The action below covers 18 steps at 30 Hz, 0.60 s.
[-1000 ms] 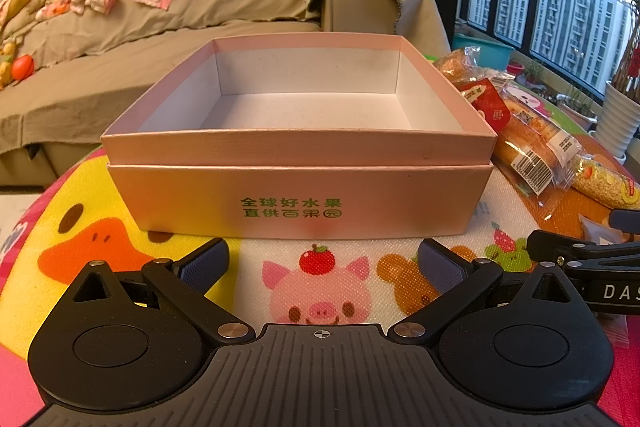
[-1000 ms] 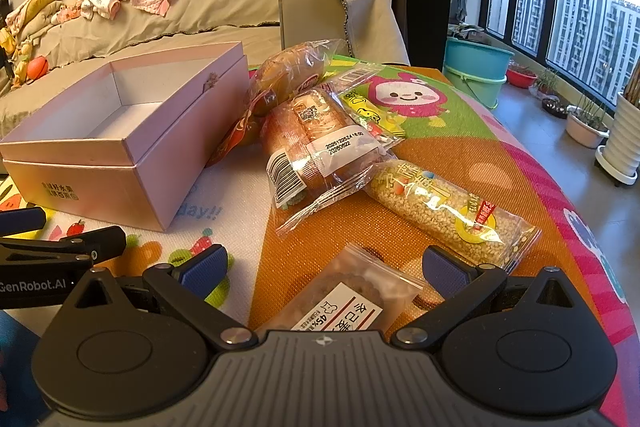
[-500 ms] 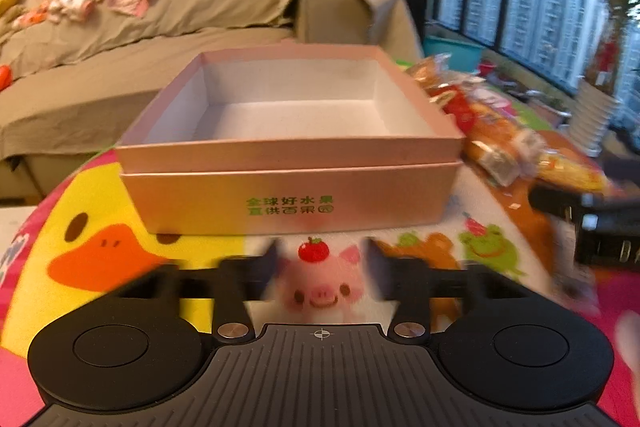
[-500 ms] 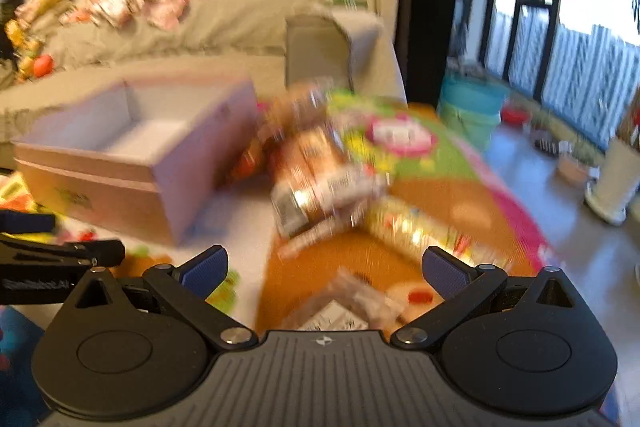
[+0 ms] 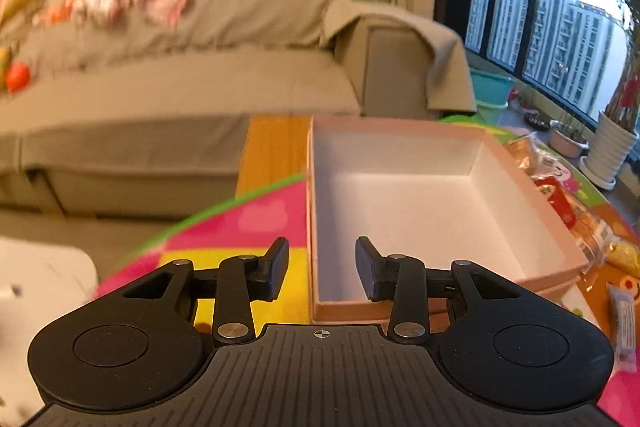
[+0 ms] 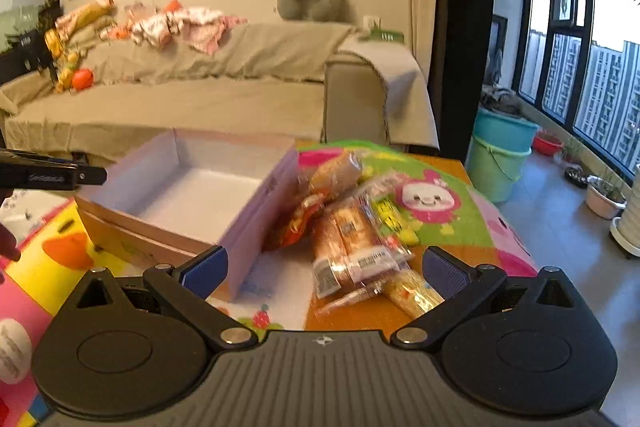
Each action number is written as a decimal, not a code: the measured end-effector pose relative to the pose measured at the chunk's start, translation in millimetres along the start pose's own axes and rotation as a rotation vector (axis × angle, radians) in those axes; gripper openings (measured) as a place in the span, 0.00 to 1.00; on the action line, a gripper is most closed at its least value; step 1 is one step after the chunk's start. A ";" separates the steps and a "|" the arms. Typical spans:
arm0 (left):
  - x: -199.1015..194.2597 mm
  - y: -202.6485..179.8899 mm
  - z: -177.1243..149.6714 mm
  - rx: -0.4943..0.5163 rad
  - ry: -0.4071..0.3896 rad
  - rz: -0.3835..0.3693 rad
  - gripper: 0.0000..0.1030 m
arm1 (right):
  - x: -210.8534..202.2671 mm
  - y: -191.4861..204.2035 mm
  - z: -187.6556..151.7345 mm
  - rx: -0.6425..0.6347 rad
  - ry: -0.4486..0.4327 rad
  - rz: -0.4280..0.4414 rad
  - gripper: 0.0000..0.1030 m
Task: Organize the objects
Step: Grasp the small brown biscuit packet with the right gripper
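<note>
pink box [image 5: 400, 211] one, empty; left gripper [image 5: 322, 267] part-open astride wall; right gripper [image 6: 324, 271] wide, empty.

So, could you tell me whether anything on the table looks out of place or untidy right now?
Yes: the wrapped snack packets lie in a loose, overlapping heap beside the pink box, some leaning on its wall, while the box interior shows nothing inside.

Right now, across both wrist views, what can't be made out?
- Left wrist view: the pink box's near wall sits behind the left tool, so contact can't be judged.
- Right wrist view: the snack packets are motion-blurred and their labels unreadable; the right tool covers their near ends.
- Left wrist view: the packets are cut off at the right edge.
- Both views: the sofa clutter is too blurred to identify.
</note>
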<state>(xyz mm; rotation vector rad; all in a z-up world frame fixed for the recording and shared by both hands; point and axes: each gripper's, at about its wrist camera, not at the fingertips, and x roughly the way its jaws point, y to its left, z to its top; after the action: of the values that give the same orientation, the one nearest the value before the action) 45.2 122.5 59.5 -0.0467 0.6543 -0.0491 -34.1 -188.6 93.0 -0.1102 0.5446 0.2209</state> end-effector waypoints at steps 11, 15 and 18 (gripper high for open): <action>24.4 6.1 -6.5 -0.069 0.097 0.016 0.21 | 26.5 -3.7 -9.5 -0.003 0.115 0.101 1.00; 21.0 -7.2 -5.7 -0.033 0.101 0.067 0.17 | 30.8 -10.4 -17.1 0.034 0.116 0.105 1.00; 19.0 -12.9 -5.8 -0.026 0.099 0.078 0.17 | 27.0 -19.0 -20.5 0.024 0.097 0.070 1.00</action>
<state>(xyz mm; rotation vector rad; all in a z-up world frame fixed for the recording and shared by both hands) 56.4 108.3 44.1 -0.0440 0.7554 0.0322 -17.5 -205.6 62.2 -0.0785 0.6482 0.2782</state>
